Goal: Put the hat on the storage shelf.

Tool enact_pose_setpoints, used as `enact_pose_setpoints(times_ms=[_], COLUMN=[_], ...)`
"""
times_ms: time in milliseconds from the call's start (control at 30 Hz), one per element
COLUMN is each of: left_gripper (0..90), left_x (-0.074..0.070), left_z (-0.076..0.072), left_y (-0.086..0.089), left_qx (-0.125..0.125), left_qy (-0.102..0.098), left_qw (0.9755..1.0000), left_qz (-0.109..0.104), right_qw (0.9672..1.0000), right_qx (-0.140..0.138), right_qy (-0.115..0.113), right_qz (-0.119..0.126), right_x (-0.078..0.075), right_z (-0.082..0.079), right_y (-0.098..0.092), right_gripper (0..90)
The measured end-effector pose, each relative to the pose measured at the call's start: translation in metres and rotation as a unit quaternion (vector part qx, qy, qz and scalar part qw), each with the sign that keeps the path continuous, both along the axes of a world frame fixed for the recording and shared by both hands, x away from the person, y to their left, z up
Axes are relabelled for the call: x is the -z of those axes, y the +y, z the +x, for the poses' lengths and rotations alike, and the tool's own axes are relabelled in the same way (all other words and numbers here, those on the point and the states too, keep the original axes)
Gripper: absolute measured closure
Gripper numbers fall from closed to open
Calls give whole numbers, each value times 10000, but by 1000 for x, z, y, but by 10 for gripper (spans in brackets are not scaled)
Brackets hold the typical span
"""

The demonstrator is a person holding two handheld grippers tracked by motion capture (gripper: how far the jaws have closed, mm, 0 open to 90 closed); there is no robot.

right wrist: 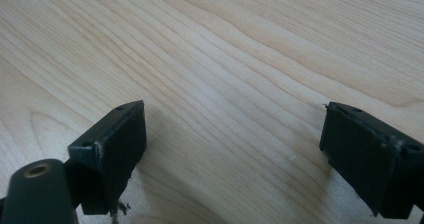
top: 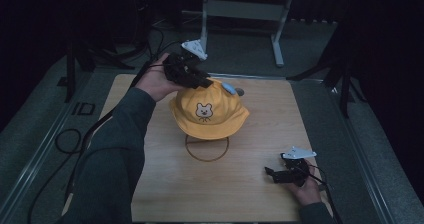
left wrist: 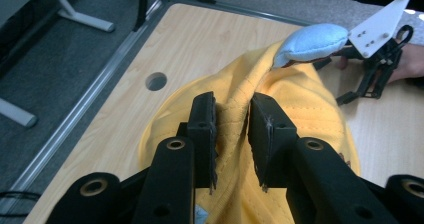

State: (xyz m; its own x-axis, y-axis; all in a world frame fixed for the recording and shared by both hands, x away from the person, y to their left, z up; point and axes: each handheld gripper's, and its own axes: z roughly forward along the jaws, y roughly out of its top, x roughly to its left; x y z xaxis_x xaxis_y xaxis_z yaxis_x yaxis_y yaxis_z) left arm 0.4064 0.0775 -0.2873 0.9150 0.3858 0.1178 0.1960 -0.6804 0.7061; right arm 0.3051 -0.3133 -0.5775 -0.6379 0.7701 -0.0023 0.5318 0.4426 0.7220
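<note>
High view has a yellow bucket hat (top: 209,111) with a little bear face on the front, perched on a stand with a ring base (top: 207,149), roughly mid-surface and a bit toward the far edge. The wooden surface (top: 165,184) is otherwise pretty bare. The left gripper (top: 200,80) sits at the top back of the hat's crown, held in the left hand (top: 157,81).

From the left gripper view, the left gripper (left wrist: 231,115) has its jaws a little apart with a ridge of yellow fabric (left wrist: 232,109) standing up between them. The pads sit right beside that fold, but I can't say they press on it, so I read it as loosened rather than clamped. A pale blue padded ear (left wrist: 311,43) sticks off the hat just beyond, and there's a round hole (left wrist: 156,81) in the surface off to the side.

The right gripper (top: 274,174) rests low on the near right part of the surface, well apart from the hat. In the right gripper view, its jaws stand wide apart over plain wood grain (right wrist: 225,59), with nothing between them.
</note>
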Motion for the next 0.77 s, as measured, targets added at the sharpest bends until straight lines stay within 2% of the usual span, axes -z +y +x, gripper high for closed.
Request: enact_pose_setpoints(times_ms=[100,200,300,433,600,667,767], left_gripper=[724,725,723,670,481,422,373], left_x=[3,9,13,12,7,4,-2], left_z=[-1,-1,0,0,3,1,-3], left_y=[-4,-8,-10,-11,-4,1,9], left_qx=[56,52,51,53,-126,-234,-325], left_qy=[25,25,59,84,114,-40,-146], left_qw=[9999,9994,9992,9996,9998,9997,9993], left_qz=[89,340,382,274,64,3,-126], right_qw=[10000,10000,10000,10000,10000,10000,10000], right_qx=[0,5,7,5,6,8,10], right_qy=[0,7,12,10,12,13,13], right_qz=[-1,2,3,3,3,7,9], right_x=[0,0,0,0,0,0,0], right_z=[0,0,0,0,0,0,0], right_y=[0,0,0,0,0,0,0], right_gripper=[112,112,112,112,112,112,112])
